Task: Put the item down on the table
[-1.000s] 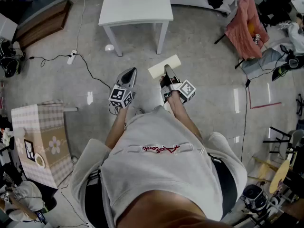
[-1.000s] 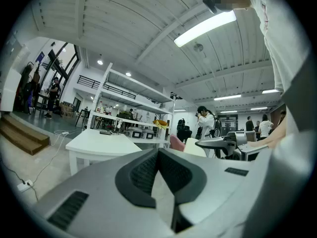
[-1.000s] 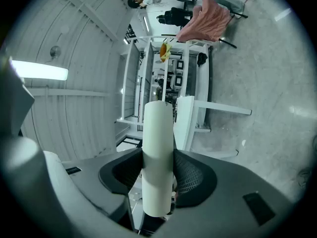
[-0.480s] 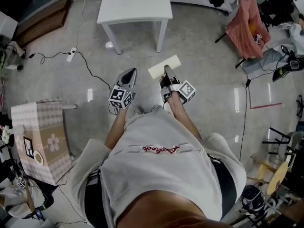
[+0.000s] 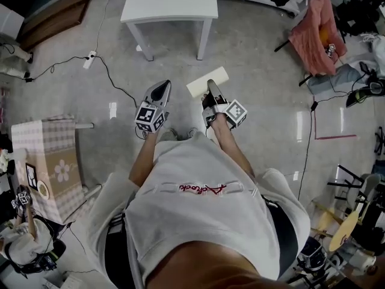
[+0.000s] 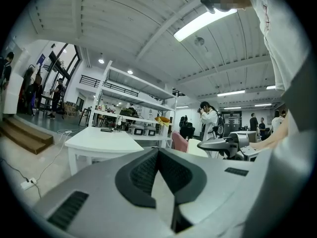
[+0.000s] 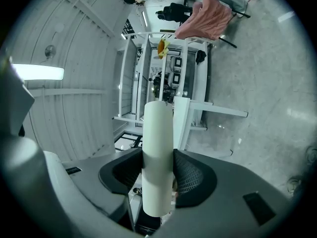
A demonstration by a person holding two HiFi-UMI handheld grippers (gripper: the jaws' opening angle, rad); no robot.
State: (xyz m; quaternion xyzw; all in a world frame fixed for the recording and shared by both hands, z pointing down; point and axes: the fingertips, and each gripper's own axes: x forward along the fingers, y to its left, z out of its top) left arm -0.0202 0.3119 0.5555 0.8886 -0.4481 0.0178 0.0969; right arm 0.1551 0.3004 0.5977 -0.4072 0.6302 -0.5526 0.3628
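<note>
A white table (image 5: pixel 171 2) is standing ahead of the person (image 5: pixel 198 203). The right gripper (image 5: pixel 212 89) is clamping a pale block (image 5: pixel 207 81) between its jaws, holding it above the floor (image 5: pixel 264 131), well short of the table. The left gripper (image 5: pixel 161 90) is carrying nothing, its jaws pressed together.

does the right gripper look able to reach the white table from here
Probably not yet: the right gripper, shut on the cream item, hangs short of the white table, with only bare floor between.
</note>
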